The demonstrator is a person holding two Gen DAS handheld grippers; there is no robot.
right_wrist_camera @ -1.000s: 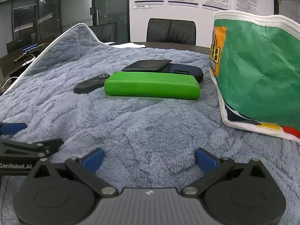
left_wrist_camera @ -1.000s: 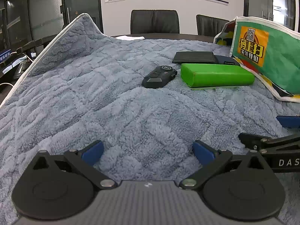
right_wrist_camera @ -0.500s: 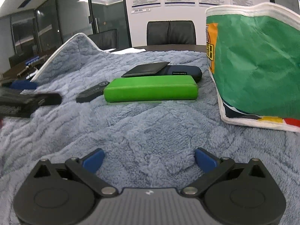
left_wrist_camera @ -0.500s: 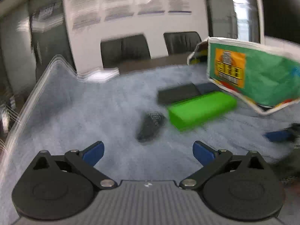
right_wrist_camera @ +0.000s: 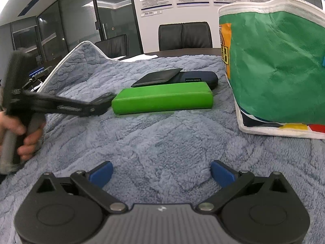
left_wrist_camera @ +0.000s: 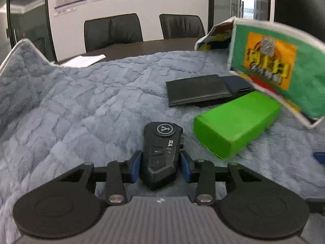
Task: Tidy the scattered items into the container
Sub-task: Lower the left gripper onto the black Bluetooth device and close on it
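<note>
A black Y15 remote-like device (left_wrist_camera: 162, 142) lies on the grey-blue blanket (left_wrist_camera: 81, 111), between the blue pads (left_wrist_camera: 135, 163) of my left gripper (left_wrist_camera: 161, 162). Its jaws are closing and both pads touch the device's sides. To its right lies a green box (left_wrist_camera: 235, 122), with a black wallet (left_wrist_camera: 197, 90) and a navy case (left_wrist_camera: 237, 83) behind it. The green fabric bag (left_wrist_camera: 280, 67) stands at far right. My right gripper (right_wrist_camera: 161, 172) is open over bare blanket, in front of the green box (right_wrist_camera: 162, 97) and left of the bag (right_wrist_camera: 274, 71). In the right wrist view the left gripper (right_wrist_camera: 101, 103) hides the device.
A person's hand (right_wrist_camera: 24, 134) holds the left gripper's handle at the left edge. The blanket's white-trimmed edge (right_wrist_camera: 87, 44) rises at the back left. Behind it are a dark table with white paper (left_wrist_camera: 85, 60) and office chairs (left_wrist_camera: 112, 30).
My left gripper has swung forward to the black device and its jaws have narrowed from wide open onto the device's sides. The right gripper has stayed almost in place, still open.
</note>
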